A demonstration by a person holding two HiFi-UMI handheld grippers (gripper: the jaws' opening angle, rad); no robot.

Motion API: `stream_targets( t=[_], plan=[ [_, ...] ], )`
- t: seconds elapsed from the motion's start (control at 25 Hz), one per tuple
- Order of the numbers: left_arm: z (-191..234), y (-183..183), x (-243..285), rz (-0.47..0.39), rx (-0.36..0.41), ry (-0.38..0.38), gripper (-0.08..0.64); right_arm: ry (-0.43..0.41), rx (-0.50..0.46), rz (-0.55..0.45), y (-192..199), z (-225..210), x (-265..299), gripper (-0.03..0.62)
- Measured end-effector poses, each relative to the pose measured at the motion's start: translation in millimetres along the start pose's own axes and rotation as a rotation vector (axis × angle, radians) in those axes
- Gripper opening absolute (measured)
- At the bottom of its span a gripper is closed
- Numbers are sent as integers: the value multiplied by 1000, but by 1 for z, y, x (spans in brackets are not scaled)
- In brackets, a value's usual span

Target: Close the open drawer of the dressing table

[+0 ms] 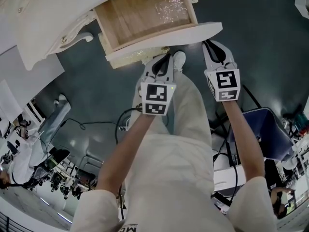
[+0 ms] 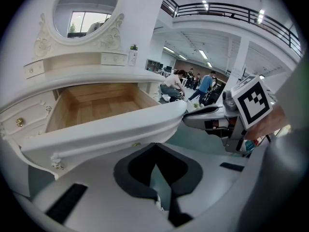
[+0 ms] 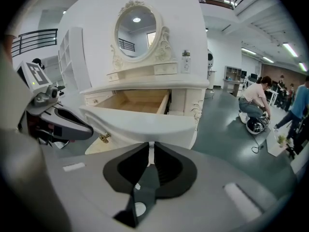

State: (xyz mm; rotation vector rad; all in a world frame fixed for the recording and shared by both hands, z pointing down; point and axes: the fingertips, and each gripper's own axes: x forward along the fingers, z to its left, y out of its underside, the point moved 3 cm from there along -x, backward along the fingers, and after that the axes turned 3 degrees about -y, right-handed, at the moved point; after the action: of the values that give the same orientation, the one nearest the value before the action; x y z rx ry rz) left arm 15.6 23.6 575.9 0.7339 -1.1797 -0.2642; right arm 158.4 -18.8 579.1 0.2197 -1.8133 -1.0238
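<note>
1. Pale wood lined the open drawer (image 1: 193, 32), which stood pulled well out of the white dressing table (image 3: 145, 83), its curved white front facing the person.
2. The left gripper (image 1: 166, 58) was clenched on nothing, its tips just under the moulding near the middle of the front. Whether they touched it could not be told.
3. The right gripper (image 1: 210, 43) had its jaws all but together, with only a thin slit between them, and it held nothing. Its tips sat close to the front near the right end.
4. The step in hand looked like the push itself. With both tools right of centre, the drawer would probably skew, so moving the left one further left seemed wise.
5. Both tools pointed downward, so the tips could slip off the rounded edge. Planting them on the flatter band, clear of the brass knob (image 3: 104, 138), would likely hold better.
6. The pressure should be even and run straight along the drawer's travel, easing near the end.
</note>
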Motion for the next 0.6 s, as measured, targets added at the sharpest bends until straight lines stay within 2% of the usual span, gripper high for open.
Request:
stream_targets(
  t=[0.6],
  plan=[
    [13, -13, 4, -20, -5, 3, 9, 11, 10, -1, -8, -6, 13, 32]
  ],
)
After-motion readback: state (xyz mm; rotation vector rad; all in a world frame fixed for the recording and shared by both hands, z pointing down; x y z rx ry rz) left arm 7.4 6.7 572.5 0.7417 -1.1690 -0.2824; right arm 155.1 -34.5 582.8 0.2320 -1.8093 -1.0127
